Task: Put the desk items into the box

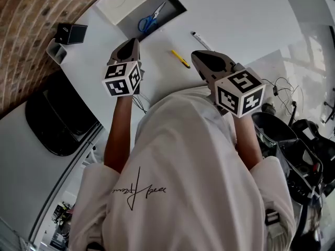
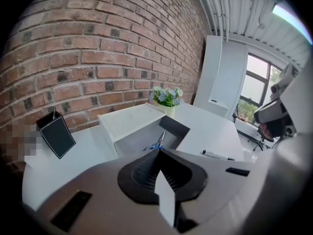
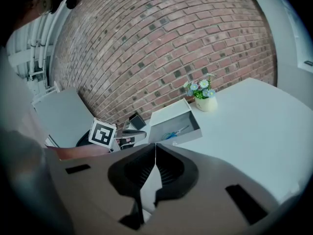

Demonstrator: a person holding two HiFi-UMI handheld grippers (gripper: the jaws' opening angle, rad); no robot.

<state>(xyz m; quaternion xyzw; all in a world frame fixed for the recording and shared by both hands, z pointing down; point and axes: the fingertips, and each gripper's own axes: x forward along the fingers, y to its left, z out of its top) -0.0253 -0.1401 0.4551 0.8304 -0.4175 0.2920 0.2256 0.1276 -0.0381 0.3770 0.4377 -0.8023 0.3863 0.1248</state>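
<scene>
The counter (image 1: 246,14) is smooth, matt white, and so is the box (image 1: 125,1) at twelve o'clock on it. The scissors (image 1: 151,19) inside have blue plastic handles and bare metal blades. The brick wall (image 2: 98,48) is rough. The left hand-held gripper (image 2: 157,153) and right hand-held gripper (image 3: 155,148) have matt grey plastic shells and black ribbed pads. The shirt (image 1: 193,182) is soft white cloth.

The white desk (image 1: 235,14) bears an open box (image 1: 128,1), a marker (image 1: 200,40) and what looks like a yellow cutter (image 1: 181,59).
</scene>
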